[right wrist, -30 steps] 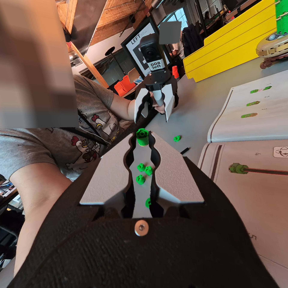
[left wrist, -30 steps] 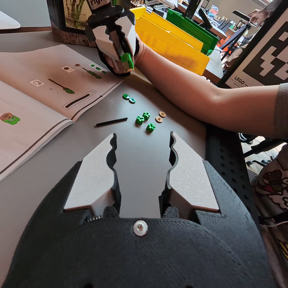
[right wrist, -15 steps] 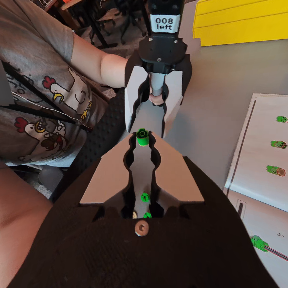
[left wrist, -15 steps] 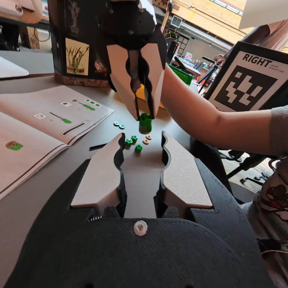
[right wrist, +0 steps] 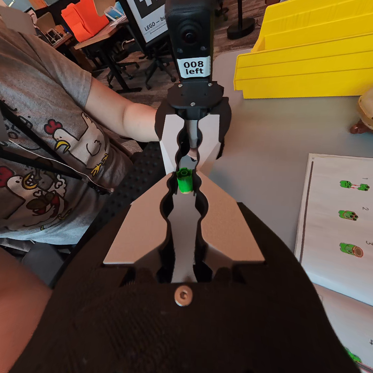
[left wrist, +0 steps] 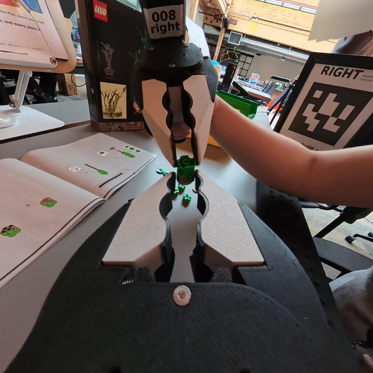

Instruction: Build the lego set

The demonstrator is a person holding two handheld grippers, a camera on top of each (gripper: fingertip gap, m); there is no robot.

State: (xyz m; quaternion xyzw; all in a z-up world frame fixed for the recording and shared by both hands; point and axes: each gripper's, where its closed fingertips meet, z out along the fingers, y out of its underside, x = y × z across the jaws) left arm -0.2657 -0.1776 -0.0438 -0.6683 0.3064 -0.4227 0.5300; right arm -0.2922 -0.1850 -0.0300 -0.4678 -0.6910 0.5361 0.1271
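A green round lego piece [left wrist: 185, 168] with a tan end hangs above the grey table [left wrist: 228, 177]. My right gripper [left wrist: 185, 162] comes down from above and is shut on its upper part; in the right wrist view the piece [right wrist: 184, 182] sits between that gripper's tips [right wrist: 184, 175]. My left gripper [left wrist: 185, 175] has narrowed around the piece's lower end, its tips against both sides. In the right wrist view it [right wrist: 185, 171] meets the piece's far end. Small green round bricks [left wrist: 186, 198] and a tan disc [left wrist: 194, 189] lie on the table below.
An open instruction booklet [left wrist: 60, 191] lies to the left. A black lego box [left wrist: 113, 70] stands behind it. Two green rings [left wrist: 160, 171] lie by the booklet's edge. A yellow bin [right wrist: 302, 60] and a marker board [left wrist: 327, 105] stand beyond. The person's forearm [left wrist: 282, 161] crosses the right side. The tips of both grippers are at nearly the same place.
My right gripper brought the green piece from the far table down to my left gripper's tips. My left gripper's jaws narrowed from wide open to the piece's width.
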